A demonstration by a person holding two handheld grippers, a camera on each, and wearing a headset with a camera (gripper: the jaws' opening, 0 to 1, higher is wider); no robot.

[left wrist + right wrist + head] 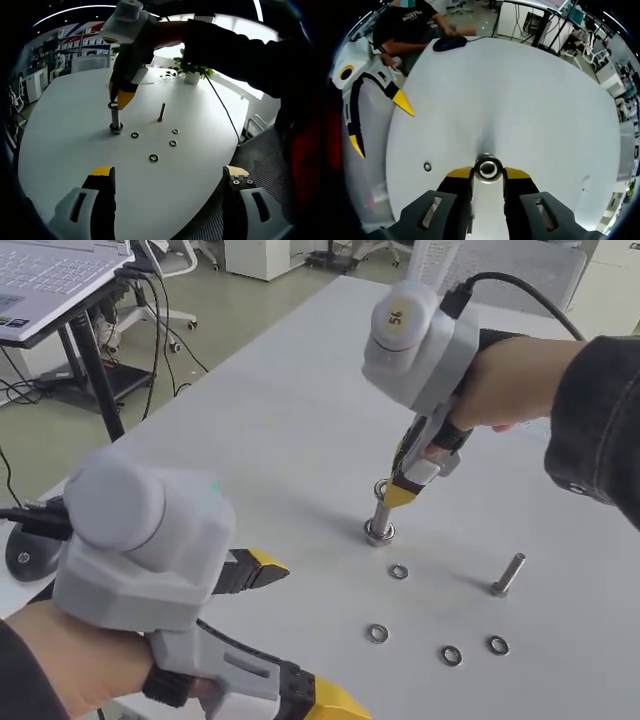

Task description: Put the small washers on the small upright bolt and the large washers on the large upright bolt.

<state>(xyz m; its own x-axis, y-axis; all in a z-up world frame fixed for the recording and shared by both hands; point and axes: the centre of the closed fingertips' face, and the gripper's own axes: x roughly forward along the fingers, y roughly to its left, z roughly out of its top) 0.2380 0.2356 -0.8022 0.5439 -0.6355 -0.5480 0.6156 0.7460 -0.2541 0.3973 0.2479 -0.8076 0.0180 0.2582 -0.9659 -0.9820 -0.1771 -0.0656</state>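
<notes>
Four loose washers lie flat on the white worktop. One is just beside the foot of the large bolt, and the other three form a loose arc nearer the person. The large bolt stands upright near the middle of the worktop, with a wider ring or head at its foot; which of the two, I cannot tell. In the head view the small bolt stands to its right, well apart from it. It rests on its head with its shank bare and seems to lean a little.

The right tool reaches down onto the large bolt from above. Its yellow-tipped jaws are nearly closed and pinch a large washer between them. The washer sits level at the very top of the bolt, but I cannot tell whether it is already round the thread or only touching the tip.

The left tool is held low at the near left, well away from both bolts, with its jaws spread wide and nothing between them.

Across the worktop, in the right gripper view, a person in a black shirt sits near a black mouse. A laptop rests on a stand beside the worktop at the upper left of the head view
</notes>
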